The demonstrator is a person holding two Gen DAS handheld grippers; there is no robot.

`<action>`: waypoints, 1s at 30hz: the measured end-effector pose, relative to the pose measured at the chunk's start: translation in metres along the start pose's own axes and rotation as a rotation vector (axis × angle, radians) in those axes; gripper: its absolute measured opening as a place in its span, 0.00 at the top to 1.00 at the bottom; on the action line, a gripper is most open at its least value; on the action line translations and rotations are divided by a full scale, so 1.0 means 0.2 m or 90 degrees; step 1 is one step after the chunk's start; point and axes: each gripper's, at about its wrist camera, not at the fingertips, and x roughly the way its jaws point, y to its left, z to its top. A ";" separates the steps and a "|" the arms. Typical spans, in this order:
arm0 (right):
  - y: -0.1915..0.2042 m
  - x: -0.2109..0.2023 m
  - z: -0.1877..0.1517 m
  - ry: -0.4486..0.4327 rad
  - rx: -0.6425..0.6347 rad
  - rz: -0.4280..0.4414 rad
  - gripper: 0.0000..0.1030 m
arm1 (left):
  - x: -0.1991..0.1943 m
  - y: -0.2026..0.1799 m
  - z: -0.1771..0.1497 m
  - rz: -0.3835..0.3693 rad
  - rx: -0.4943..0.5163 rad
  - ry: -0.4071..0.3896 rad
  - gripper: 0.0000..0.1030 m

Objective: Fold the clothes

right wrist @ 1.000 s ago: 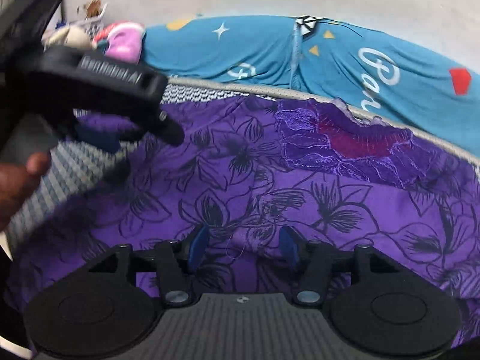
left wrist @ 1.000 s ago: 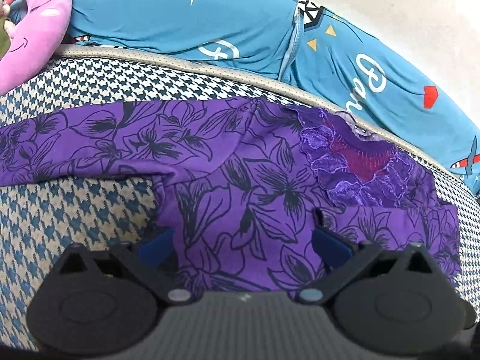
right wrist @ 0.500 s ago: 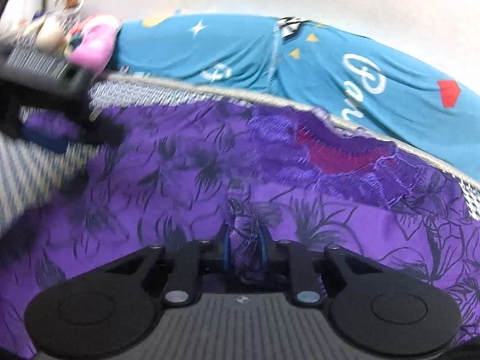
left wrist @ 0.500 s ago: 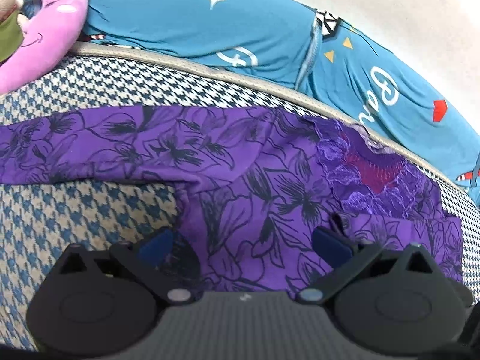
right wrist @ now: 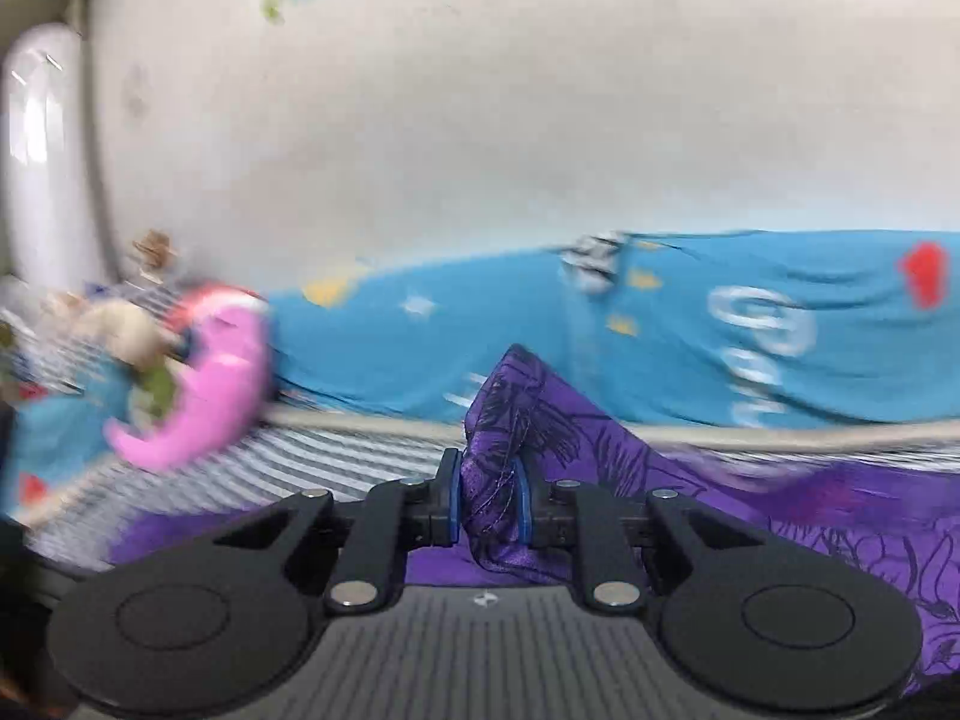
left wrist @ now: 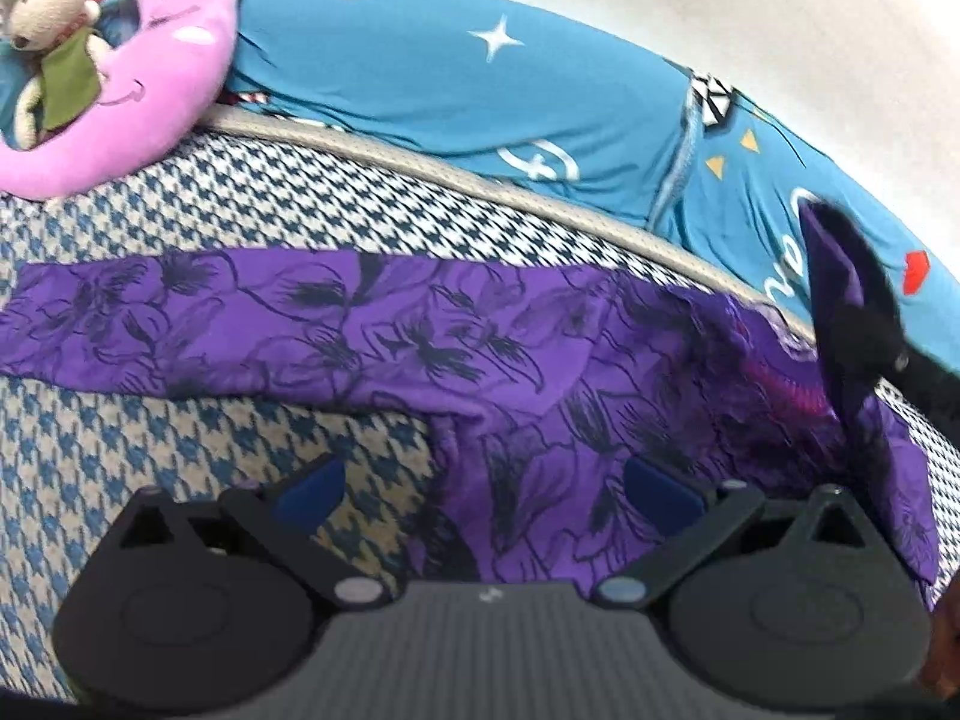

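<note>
1. The purple top [left wrist: 456, 348] lies spread across the houndstooth bed [left wrist: 180, 450], one sleeve reaching off to the left, the lace neck panel over on the right.
2. Right gripper [right wrist: 489, 510]: fingers clamped on a bunched pinch of the top, lifted clear of the bed. In the left view that raised fabric shows at the right edge.
3. Left gripper [left wrist: 480, 486]: fingers wide apart, low over the top's near edge. One blue pad sits over bare bed, the other over cloth, nothing caught between them.
4. Looks like a fold is starting: the right side is being carried up and over.
5. To do it well, I'd say: sweep the lifted edge across low and level so it lands flat, and use the left gripper to pin or pinch the near hem so the body doesn't drag along.
6. Beyond the bed's edge: a blue printed sheet [left wrist: 480, 90], a pink moon cushion [left wrist: 132, 114] and a small plush toy [left wrist: 48, 18].
</note>
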 end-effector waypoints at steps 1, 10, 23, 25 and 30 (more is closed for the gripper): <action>0.02 0.02 0.00 -0.002 0.003 0.015 0.78 | 0.00 0.00 0.00 0.005 -0.001 -0.002 0.00; -0.01 0.09 -0.06 0.067 0.010 -0.015 0.63 | 0.01 0.00 0.01 0.008 0.002 0.000 0.00; -0.29 -0.17 -0.12 0.119 0.034 -0.121 0.60 | 0.03 -0.11 -0.05 -0.009 0.044 0.007 0.00; -0.31 -0.20 -0.13 0.124 0.034 -0.129 0.58 | 0.04 -0.14 -0.07 -0.013 0.051 0.010 0.00; -0.36 -0.27 -0.14 0.131 0.035 -0.148 0.56 | 0.09 -0.23 -0.11 -0.017 0.075 0.025 0.00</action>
